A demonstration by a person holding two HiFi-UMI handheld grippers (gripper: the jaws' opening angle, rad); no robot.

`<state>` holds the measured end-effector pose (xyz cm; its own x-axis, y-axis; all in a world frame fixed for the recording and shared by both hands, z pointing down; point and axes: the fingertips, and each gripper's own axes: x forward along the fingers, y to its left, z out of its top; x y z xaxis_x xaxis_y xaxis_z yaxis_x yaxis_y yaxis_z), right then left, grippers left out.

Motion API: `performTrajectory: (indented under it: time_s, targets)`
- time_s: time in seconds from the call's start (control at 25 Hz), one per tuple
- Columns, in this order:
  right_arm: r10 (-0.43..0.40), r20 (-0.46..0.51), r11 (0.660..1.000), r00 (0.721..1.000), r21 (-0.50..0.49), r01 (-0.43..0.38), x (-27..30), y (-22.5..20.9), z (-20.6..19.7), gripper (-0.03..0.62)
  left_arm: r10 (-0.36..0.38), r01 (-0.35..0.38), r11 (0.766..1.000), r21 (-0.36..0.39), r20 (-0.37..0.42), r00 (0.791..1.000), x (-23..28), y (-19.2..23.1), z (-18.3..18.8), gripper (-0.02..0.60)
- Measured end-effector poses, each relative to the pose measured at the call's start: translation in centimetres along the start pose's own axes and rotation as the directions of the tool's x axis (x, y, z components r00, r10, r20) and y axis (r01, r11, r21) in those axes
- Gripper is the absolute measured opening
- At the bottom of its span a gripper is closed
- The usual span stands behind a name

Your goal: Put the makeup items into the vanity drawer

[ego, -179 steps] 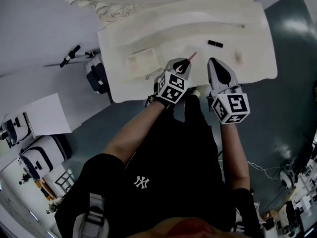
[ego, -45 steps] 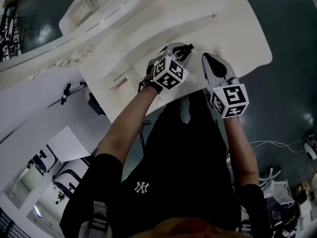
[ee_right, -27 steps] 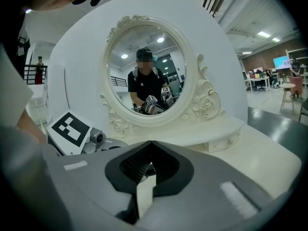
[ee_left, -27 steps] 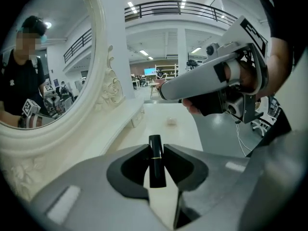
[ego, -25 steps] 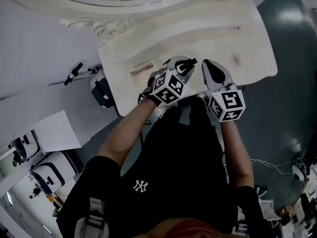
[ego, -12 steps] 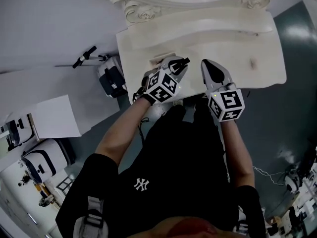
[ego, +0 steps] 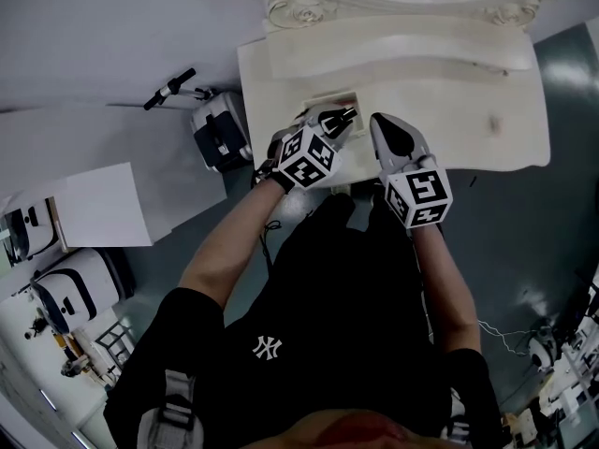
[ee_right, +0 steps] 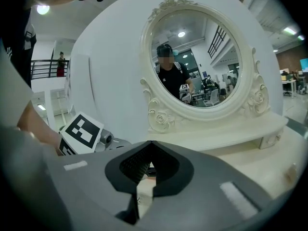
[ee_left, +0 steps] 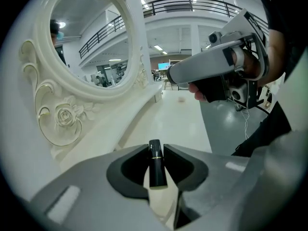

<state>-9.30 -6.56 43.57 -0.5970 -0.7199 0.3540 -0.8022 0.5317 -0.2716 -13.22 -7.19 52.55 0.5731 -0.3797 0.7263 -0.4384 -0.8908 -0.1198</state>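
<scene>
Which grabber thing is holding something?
The left gripper: a black lipstick tube is pinched between its jaws. The right gripper has its jaws shut together with nothing between them.

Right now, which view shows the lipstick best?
The left gripper view: the black lipstick sits centred and close, clamped between the jaws. The head view gives only a small dark tip beyond the left gripper. The right gripper view does not show it.

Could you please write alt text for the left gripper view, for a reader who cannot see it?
The left gripper holds a black lipstick tube between its jaws, above a cream vanity top. An oval mirror in a carved frame stands at left; the right gripper is at upper right.
</scene>
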Motion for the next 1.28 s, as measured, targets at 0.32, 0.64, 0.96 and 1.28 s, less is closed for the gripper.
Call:
performTrajectory:
  time_s: [0.32,0.64,0.96,1.28]
  targets:
    - [-0.012,-0.037,1.0,0.999,0.003,0.012,1.1,1.6,-1.5,0.021,-0.042,0.042,0.999,-0.001,-0.032,0.999,1.8,0.4,-3.3,0.097]
    - [-0.066,-0.047,0.998,0.997,0.016,0.067,0.5,0.8,-2.2,0.021,-0.101,0.101,0.995,0.008,-0.059,0.993,3.6,-0.4,-4.7,0.097]
    - [-0.098,-0.035,0.995,0.995,0.034,0.099,-0.1,0.0,-2.3,0.021,-0.08,0.081,0.997,0.014,-0.049,0.996,3.1,0.2,-3.9,0.098]
    - [-0.169,0.003,0.984,0.986,0.066,0.168,-2.1,-3.1,-1.5,0.021,-0.061,0.06,0.998,0.033,0.039,0.997,3.1,0.0,1.7,0.063]
